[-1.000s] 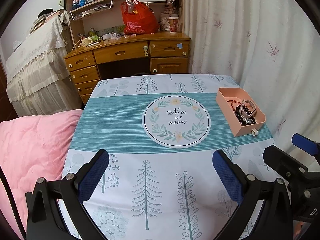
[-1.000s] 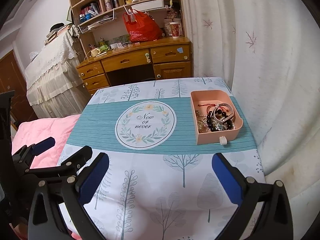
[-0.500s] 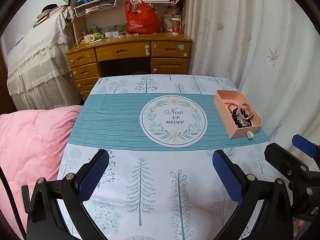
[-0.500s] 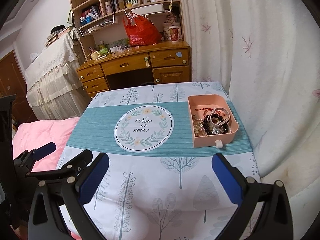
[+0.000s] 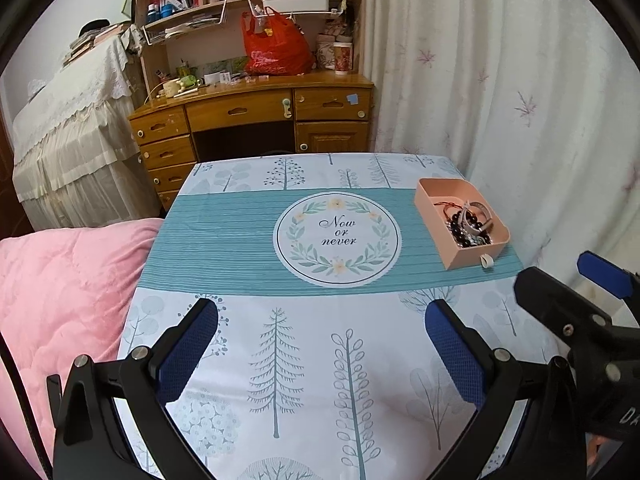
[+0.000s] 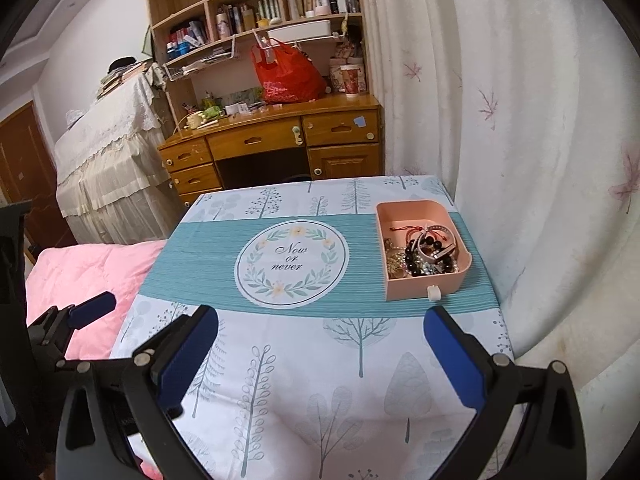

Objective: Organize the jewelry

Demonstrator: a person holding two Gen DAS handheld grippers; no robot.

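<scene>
A pink open box (image 5: 432, 200) (image 6: 416, 209) stands at the table's right side, on the teal band of the cloth. Inside lies a tangle of jewelry (image 5: 466, 224) (image 6: 424, 254): dark bead bracelets, a red cord, pale bands. My left gripper (image 5: 320, 344) is open and empty, above the near part of the table. My right gripper (image 6: 320, 346) is open and empty, to the right of the left one and nearer the box; it also shows at the right edge of the left wrist view (image 5: 568, 280).
The table (image 5: 280, 360) has a tree-print cloth with a round "Now or never" emblem (image 5: 337, 238) in the middle. A pink quilt (image 5: 60, 280) lies to the left. A wooden desk (image 5: 256, 112) with a red bag (image 5: 276, 48) stands behind. A curtain (image 5: 520, 100) hangs close on the right.
Both grippers have pulled back and risen, so the table and box look smaller and farther. Both stay open and empty. The box and jewelry have not moved.
</scene>
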